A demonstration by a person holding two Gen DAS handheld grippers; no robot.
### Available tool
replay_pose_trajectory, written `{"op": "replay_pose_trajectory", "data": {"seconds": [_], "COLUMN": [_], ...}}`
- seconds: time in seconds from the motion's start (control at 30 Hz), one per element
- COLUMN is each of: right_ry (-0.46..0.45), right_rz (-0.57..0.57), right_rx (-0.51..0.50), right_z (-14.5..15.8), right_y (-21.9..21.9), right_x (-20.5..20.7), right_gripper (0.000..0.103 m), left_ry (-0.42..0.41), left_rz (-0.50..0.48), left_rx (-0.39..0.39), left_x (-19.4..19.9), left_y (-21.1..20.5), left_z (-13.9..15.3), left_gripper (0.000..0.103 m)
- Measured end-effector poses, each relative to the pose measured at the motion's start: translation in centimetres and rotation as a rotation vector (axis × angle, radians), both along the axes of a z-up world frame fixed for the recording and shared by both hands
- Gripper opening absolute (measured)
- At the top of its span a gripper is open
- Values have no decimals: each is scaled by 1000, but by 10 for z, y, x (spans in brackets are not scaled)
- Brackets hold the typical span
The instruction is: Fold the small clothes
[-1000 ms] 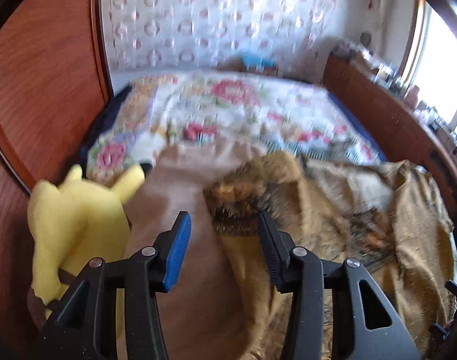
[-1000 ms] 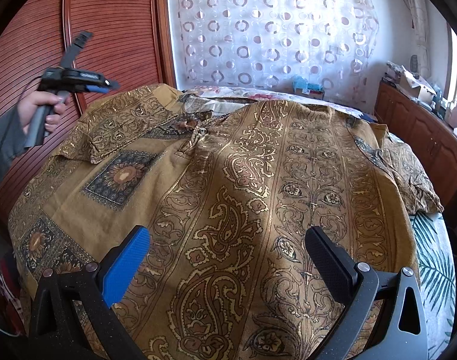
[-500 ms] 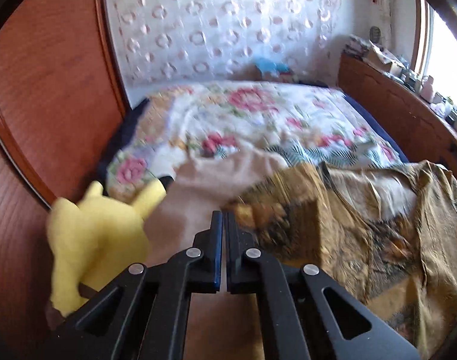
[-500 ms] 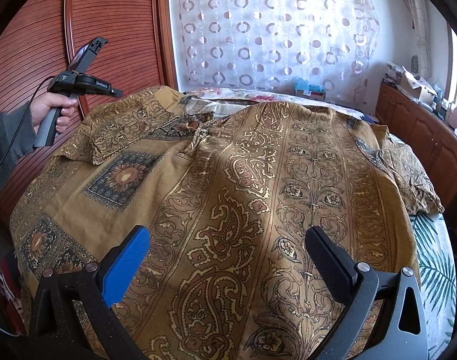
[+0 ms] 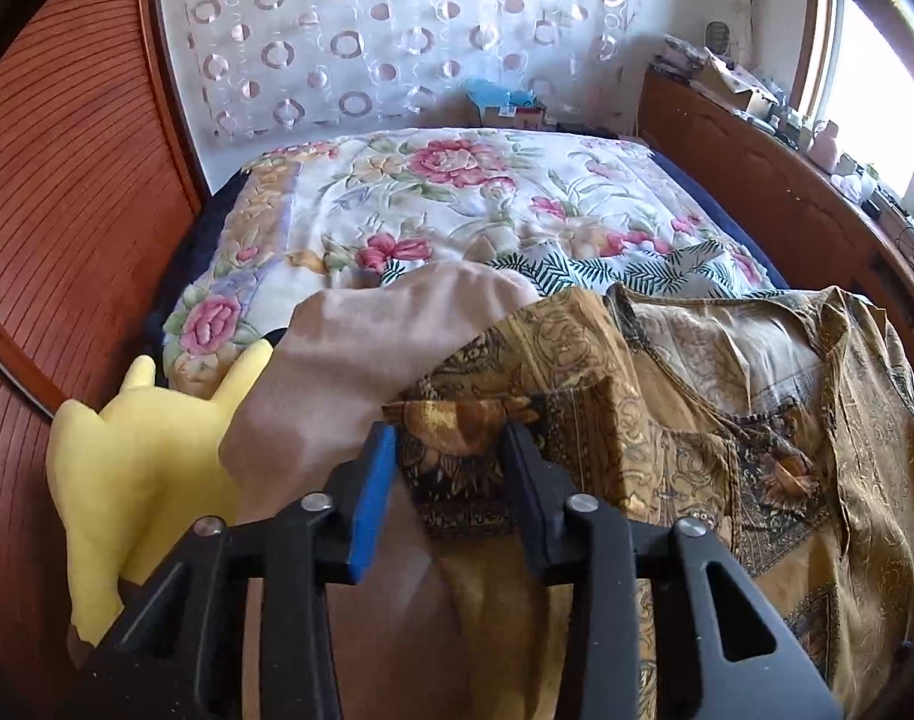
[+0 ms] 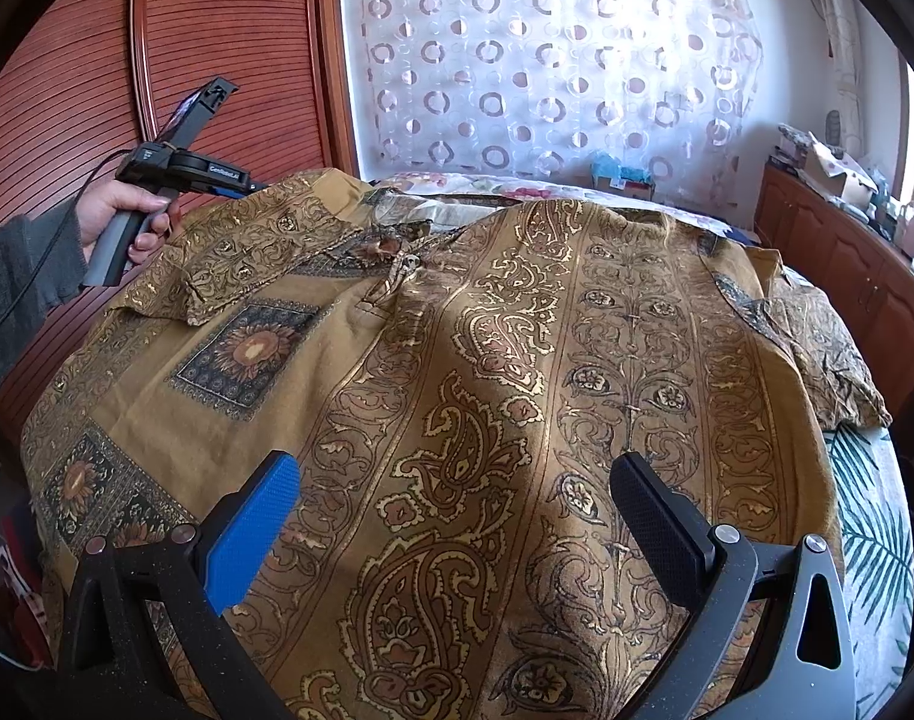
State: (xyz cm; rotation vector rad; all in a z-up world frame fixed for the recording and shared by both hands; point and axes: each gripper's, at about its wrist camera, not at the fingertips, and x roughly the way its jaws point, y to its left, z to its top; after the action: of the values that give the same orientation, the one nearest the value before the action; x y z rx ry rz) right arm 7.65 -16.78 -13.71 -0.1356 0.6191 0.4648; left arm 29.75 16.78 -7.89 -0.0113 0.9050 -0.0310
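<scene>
Mustard paisley-print tunic (image 6: 469, 396) lies spread across a bed, over a floral bedspread (image 5: 433, 204). Left gripper (image 5: 448, 456), jaws opening, has the folded sleeve cuff (image 5: 463, 420) between them. Right gripper (image 6: 457, 516) hovers wide apart above the tunic's body, holding nothing.

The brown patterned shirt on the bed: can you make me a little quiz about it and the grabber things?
1. True or false: the brown patterned shirt is already folded small.
2. What yellow thing sits left of the left gripper?
3. Which gripper has cloth between its fingers?

Key: 1 false, it lies spread out. 2 a yellow plush toy. 3 the left; its jaws are opening around the sleeve edge. The right gripper hangs open.
</scene>
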Motion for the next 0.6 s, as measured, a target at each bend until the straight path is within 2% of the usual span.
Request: {"op": "replay_pose_trajectory", "data": {"seconds": [0.03,0.07,0.13,0.2,0.33,0.37,0.43,0.5,0.53,0.57,0.6], "right_ry": [2,3,3,3,3,3,3,4,4,4,4], "right_rz": [0,0,1,3,3,3,3,4,5,4,4], "right_rx": [0,2,2,0,1,0,0,0,0,0,0], "right_z": [0,0,0,0,0,0,0,0,0,0,0], "right_y": [0,0,0,0,1,1,1,1,1,1,1], "right_x": [1,1,1,1,1,2,1,2,2,2,2], "right_gripper": [103,103,103,103,103,103,103,103,103,103,103], "left_ry": [13,33,22,-39,-189,-197,-187,-177,-177,-187,-195], "left_rz": [-7,-12,-15,3,63,67,58,39,29,17,9], "left_rx": [-7,-17,3,62,134,144,148,143,131,109,90], "left_x": [2,3,2,-1,-8,-8,-5,-4,-6,-10,-15], "left_y": [0,0,-1,-2,2,2,2,1,0,-1,-2], "left_z": [0,0,3,16,42,44,46,47,48,50,53], "left_gripper": [4,2,2,2,2,2,7,22,37,47,49]}}
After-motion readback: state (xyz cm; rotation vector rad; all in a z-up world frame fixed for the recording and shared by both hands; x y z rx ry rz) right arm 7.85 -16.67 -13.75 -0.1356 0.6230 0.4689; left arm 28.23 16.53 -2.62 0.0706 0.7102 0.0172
